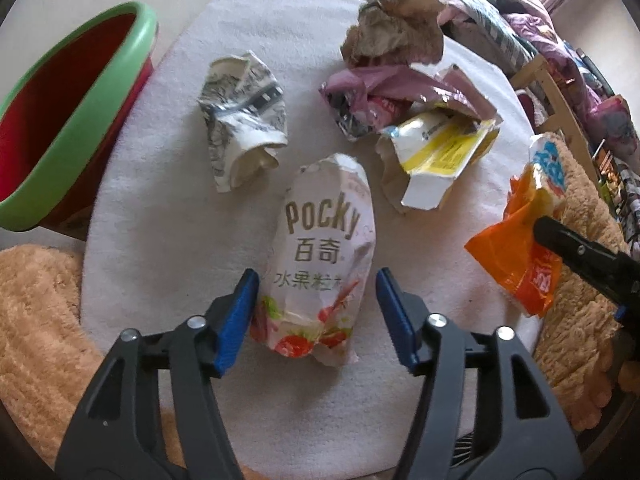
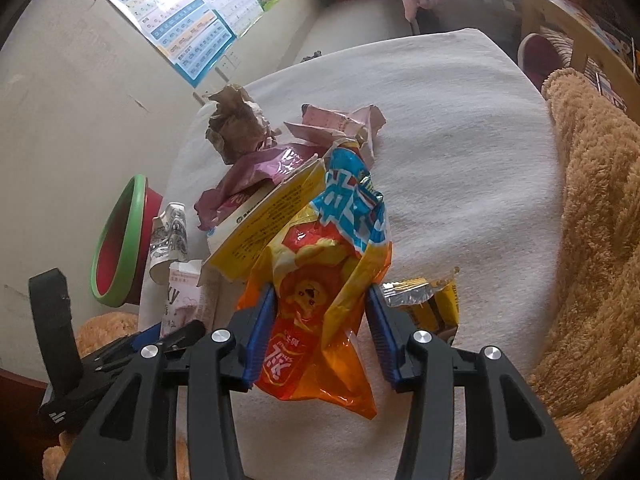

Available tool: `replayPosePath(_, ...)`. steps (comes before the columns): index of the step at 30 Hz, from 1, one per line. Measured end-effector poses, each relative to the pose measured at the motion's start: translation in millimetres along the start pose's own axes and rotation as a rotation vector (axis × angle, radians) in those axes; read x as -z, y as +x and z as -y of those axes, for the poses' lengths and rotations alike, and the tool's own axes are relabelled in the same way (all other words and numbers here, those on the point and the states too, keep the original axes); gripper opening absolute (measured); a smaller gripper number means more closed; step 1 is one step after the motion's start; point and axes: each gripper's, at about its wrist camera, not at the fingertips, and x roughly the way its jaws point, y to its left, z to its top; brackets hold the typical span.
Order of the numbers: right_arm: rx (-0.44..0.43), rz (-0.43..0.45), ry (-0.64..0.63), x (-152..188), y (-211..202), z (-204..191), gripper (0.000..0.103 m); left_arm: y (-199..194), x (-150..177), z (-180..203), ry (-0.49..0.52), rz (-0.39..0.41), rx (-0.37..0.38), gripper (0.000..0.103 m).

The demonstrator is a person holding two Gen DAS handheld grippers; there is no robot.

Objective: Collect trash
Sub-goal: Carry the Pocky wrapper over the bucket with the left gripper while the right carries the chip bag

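My left gripper (image 1: 316, 280) is open, its blue pads on either side of a white Pocky wrapper (image 1: 326, 240) lying on the white cloth (image 1: 160, 264). My right gripper (image 2: 320, 300) has its pads around an orange and blue snack bag (image 2: 320, 280) and holds it; the bag also shows at the right of the left wrist view (image 1: 520, 248). A red bin with a green rim (image 1: 60, 120) stands at the left, also in the right wrist view (image 2: 120, 240). Other trash on the cloth: a crumpled paper cup (image 1: 244, 120), brown paper (image 1: 396, 28), a pink wrapper (image 1: 380, 92), a yellow box (image 1: 436, 156).
A small gold and yellow wrapper (image 2: 424, 304) lies just right of the right gripper. A fuzzy tan blanket (image 2: 600, 240) borders the cloth on the right and at the lower left (image 1: 36, 320). A bed and wooden frame (image 2: 568, 12) stand behind. Posters (image 2: 188, 12) hang on the wall.
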Motion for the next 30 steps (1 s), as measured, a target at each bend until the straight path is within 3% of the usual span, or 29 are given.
replayPosePath(6,0.008,0.039,-0.033,0,-9,-9,0.044,-12,2,-3,-0.011,0.054,0.029,0.036)
replayPosePath(19,0.075,0.196,-0.293,6,-34,-69,0.044,-64,3,-2,-0.018,0.303,-0.009,0.035)
replayPosePath(30,-0.001,0.188,-0.325,-6,-30,-100,0.044,-110,-10,-30,-0.037,0.466,-0.094,0.035)
